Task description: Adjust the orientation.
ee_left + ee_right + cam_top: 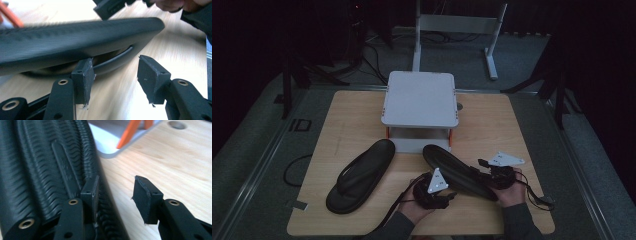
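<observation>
Tools [451, 196] [479, 167] flank, perhaps touching, the overturned sandal [457, 171].

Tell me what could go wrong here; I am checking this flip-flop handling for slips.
The upturned flip-flop lies sole-up between two open grippers. The right gripper has one pad against its ribbed edge and the other over bare table, so closing may just push it aside. The left gripper could snag the strap.

My right tongs [115, 195] stand parted, left pad against the ribbed black sandal [37, 170], over the desk [162, 157]
</observation>
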A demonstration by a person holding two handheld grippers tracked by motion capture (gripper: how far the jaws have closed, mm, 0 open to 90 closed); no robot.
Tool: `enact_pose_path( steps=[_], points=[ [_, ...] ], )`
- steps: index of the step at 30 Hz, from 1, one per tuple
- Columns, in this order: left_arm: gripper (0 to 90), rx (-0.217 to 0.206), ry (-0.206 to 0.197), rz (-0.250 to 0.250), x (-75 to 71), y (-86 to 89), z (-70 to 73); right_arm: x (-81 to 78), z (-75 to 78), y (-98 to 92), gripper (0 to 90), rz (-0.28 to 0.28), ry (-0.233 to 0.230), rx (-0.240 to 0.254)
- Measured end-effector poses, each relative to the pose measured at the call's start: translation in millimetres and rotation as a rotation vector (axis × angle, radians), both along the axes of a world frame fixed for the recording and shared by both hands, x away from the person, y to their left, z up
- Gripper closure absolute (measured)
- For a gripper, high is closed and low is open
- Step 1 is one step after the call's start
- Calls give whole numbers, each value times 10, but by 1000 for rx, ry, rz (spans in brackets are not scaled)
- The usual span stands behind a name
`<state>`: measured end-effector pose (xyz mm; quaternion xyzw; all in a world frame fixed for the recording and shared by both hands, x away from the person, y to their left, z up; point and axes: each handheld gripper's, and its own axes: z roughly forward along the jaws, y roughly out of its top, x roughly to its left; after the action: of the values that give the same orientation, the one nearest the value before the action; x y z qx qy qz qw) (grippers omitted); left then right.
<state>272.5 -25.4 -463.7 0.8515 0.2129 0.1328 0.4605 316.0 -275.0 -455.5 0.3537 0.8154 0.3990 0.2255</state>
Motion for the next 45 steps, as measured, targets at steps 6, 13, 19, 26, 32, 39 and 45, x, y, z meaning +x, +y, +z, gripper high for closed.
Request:
enact_pose_path(
  steps=[6,13,19,26,32,39,45],
  points=[
    [473,-23,-29,16,161,-123,138,-93,186,-140,478,0,-50,72],
    [478,-49,-34,69,381,-229,234,-186,281,-266,390,101,-73,122],
    [477,-64,-35,101,463,-225,247,-193,232,-198,318,183,-48,90],
    [471,-83,-37,151,540,-175,286,-165,156,-113,334,144,-52,-24],
    [459,-95,-44,181,511,-54,316,-115,177,-248,456,34,-70,51],
    [456,-89,-36,201,488,59,293,-56,134,-345,455,-63,-76,72],
    [451,-69,-31,228,446,224,250,28,90,-383,456,-137,-75,52]
  ],
)
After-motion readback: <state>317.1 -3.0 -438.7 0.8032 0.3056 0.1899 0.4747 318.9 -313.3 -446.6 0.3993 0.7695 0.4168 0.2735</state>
